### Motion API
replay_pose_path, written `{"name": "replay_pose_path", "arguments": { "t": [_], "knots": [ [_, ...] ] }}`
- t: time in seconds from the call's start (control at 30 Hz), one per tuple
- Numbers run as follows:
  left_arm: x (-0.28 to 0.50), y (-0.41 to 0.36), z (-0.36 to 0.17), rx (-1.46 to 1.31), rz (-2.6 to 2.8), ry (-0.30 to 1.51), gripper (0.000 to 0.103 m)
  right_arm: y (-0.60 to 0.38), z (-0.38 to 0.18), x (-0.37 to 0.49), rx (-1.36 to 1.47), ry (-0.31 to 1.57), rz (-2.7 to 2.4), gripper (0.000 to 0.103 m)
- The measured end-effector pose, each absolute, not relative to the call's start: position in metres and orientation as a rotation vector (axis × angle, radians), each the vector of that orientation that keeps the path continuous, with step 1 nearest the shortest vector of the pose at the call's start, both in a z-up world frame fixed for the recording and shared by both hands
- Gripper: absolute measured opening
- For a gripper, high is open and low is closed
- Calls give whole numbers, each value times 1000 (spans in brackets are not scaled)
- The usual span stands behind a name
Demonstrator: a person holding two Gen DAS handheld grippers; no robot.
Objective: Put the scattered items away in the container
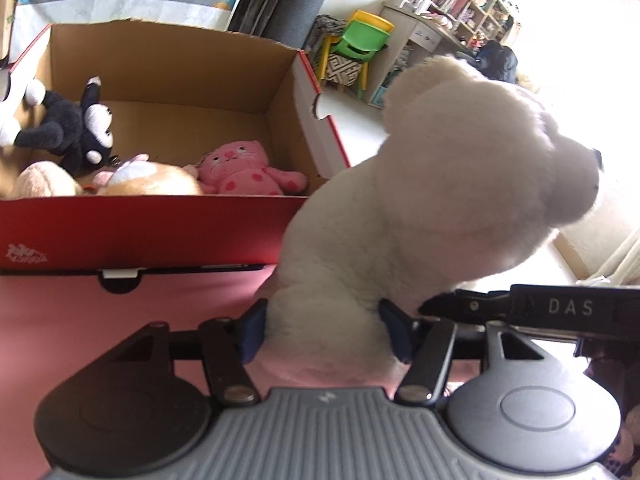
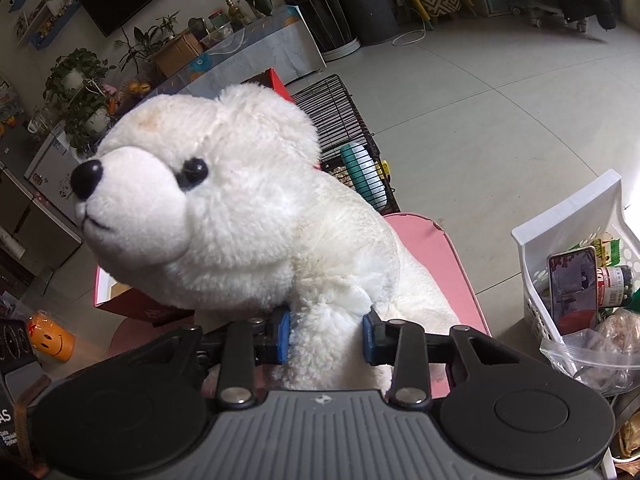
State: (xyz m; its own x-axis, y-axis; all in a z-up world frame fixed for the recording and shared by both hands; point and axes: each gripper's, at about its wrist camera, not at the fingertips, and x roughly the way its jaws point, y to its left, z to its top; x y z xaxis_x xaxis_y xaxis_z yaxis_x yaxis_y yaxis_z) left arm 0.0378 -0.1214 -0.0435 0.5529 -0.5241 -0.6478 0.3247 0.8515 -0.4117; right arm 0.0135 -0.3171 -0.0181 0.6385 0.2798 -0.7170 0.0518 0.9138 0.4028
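A large white plush bear (image 1: 440, 200) fills the right of the left wrist view and most of the right wrist view (image 2: 240, 208). My left gripper (image 1: 324, 332) is shut on its lower body, blue pads pressed into the fur. My right gripper (image 2: 326, 336) is shut on one of its limbs. The red cardboard box (image 1: 140, 228) stands open to the left on the pink table (image 1: 80, 328). Inside lie a dark grey plush cat (image 1: 76, 128), a pink spotted plush (image 1: 244, 168) and an orange and cream plush (image 1: 148, 180). The other gripper's black finger (image 1: 480, 306) touches the bear from the right.
A white basket (image 2: 560, 248) with a phone, a jar and bags stands at the right. A wire cage (image 2: 344, 132) sits on the floor behind the table. An orange smiley cup (image 2: 52, 340) is at the left. A green child's chair (image 1: 360, 40) stands beyond the box.
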Motion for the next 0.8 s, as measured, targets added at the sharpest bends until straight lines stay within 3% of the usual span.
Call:
{"name": "replay_pose_path", "arguments": {
  "t": [0.63,0.7,0.8],
  "knots": [
    [29,-125,-15,-377,-548,910,52,-326,9,-8,522,823,98,25],
    [32,-126,-24,-358,-520,911,54,-325,2,-2,506,838,72,26],
    [36,-126,-36,-362,-499,933,65,-323,-6,6,489,843,28,29]
  ]
}}
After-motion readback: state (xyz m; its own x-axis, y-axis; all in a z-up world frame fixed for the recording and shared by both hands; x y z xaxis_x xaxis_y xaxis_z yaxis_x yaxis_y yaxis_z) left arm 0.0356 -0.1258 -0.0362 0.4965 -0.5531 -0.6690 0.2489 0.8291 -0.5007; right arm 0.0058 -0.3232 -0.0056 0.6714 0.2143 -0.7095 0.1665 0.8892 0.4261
